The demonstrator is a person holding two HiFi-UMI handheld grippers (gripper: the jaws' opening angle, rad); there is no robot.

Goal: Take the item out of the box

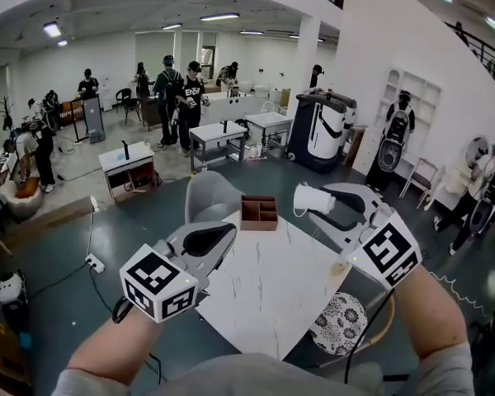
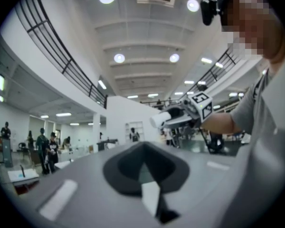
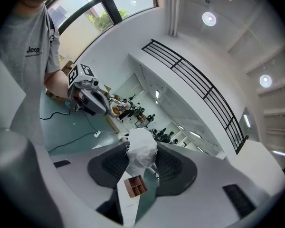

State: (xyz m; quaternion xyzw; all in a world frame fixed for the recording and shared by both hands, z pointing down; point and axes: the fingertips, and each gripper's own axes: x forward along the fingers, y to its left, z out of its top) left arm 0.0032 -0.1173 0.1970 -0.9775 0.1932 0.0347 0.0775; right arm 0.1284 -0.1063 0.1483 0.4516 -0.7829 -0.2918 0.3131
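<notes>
1. Above the white rectangular table, my right tool is clamped on the white crumpled mesh bundle. The bundle hangs in the air, clear of the brown wooden compartment box and to its right.
2. Soft mesh gives under the pads, so I judge the bundle could slip out if I swing the tool fast.
3. A thin loop trails off the bundle's side; it may catch on the box wall if I pass low.
4. If the bundle drops off the table's right edge, it lands on the floor or the patterned chair cushion.
5. My left tool has its jaws drawn together with nothing between them. A careless sweep could shove the box, which sits at the table's far edge.
</notes>
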